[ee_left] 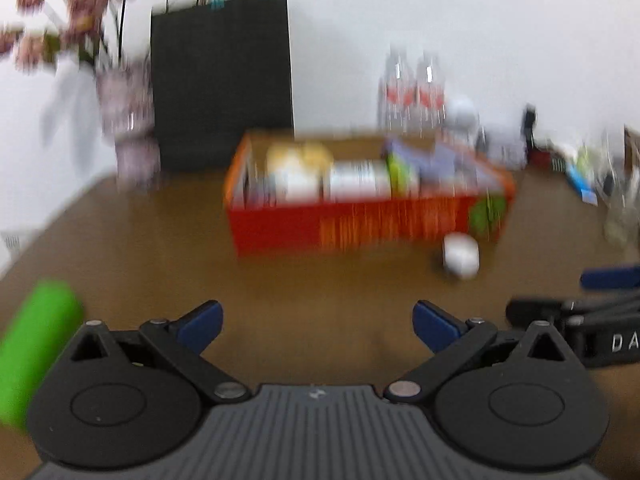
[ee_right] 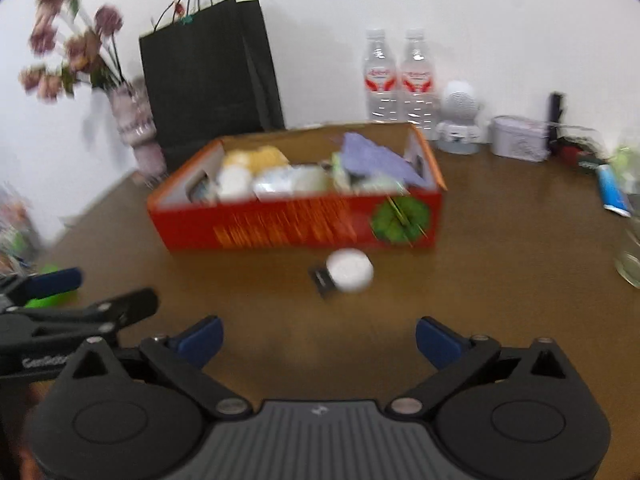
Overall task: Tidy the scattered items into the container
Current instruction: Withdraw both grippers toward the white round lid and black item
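A red cardboard box point(ee_left: 360, 228) point(ee_right: 280, 228) holding several items stands mid-table. A white round object point(ee_right: 350, 270) lies on the table just in front of the box, with a small black piece point(ee_right: 322, 278) beside it; it also shows in the left wrist view point(ee_left: 460, 255). A green cylinder point(ee_left: 36, 344) lies at the left, beside my left gripper point(ee_left: 318, 326), which is open and empty. My right gripper point(ee_right: 318, 340) is open and empty, a short way in front of the white object. Both views are blurred.
A black paper bag point(ee_right: 208, 64), a vase of flowers point(ee_right: 136, 128), two water bottles point(ee_right: 398, 76), a white round device point(ee_right: 458, 120), a grey tin point(ee_right: 518, 138) and clutter stand along the wall. A glass point(ee_right: 630, 256) is at the right edge.
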### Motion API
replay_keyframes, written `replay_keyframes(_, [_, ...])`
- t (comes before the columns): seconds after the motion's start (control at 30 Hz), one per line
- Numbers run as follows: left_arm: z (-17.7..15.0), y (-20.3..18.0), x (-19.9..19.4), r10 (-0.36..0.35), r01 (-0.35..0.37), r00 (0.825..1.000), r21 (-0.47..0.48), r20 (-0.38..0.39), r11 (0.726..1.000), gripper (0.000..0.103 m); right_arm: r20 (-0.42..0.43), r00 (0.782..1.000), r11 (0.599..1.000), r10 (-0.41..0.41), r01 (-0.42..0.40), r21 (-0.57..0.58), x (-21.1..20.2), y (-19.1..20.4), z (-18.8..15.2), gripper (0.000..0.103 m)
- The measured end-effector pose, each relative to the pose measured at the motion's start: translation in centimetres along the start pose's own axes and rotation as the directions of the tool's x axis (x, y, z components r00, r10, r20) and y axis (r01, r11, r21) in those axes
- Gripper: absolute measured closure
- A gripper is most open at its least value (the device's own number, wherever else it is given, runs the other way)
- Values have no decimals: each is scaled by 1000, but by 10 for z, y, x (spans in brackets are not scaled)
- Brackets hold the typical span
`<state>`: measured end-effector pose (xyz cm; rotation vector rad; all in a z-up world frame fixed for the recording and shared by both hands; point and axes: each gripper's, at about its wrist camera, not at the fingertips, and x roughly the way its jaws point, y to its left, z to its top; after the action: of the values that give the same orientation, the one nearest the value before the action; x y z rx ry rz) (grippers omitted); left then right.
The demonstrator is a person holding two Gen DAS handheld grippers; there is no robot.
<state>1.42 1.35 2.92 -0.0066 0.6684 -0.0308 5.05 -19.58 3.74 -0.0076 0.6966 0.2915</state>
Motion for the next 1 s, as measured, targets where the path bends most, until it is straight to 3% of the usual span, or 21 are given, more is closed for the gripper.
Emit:
replay_keyframes(0.1, [-28, 3, -6, -17, 17, 1000, -73, -2, 997, 0, 34, 999, 999, -10, 12, -45, -8, 8, -29, 0])
replay_keyframes(0.3, [-35, -3, -6, 33, -33, 999, -17, 4, 999, 0, 38, 999, 999, -7, 8, -34, -8, 8, -48, 0])
replay_keyframes(0.37, [-37, -7, -1, 51, -51, 998, 2, -32, 999, 0, 12, 1000, 999, -23, 24, -25, -3, 8, -53, 0])
replay_keyframes(0.53, [-40, -5, 2, 38, -38, 998, -2, -49, 999, 0, -10, 999, 999, -38, 37, -28, 2, 9, -61, 0])
replay_keyframes(0.67, [-22, -14, 10, -76, 75, 997, 43, 24, 996, 0, 45, 999, 994, -15, 10, 107, -6, -20, -46, 5])
replay_keyframes(0.77, [13, -37, 34, -138, 130, 988, 113, 74, 985, 0, 99, 993, 977, -68, 46, 208, -8, -51, -27, 5])
replay_keyframes(0.9, [48, -69, 77, -268, 252, 961, 177, 70, 951, 1, 117, 984, 954, -132, 94, 284, -6, -80, -18, 5])
replay_keyframes(1.0, [58, -89, 104, -251, 231, 967, 252, 48, 940, 20, 107, 987, 943, -118, 77, 324, 0, -89, -26, 5])
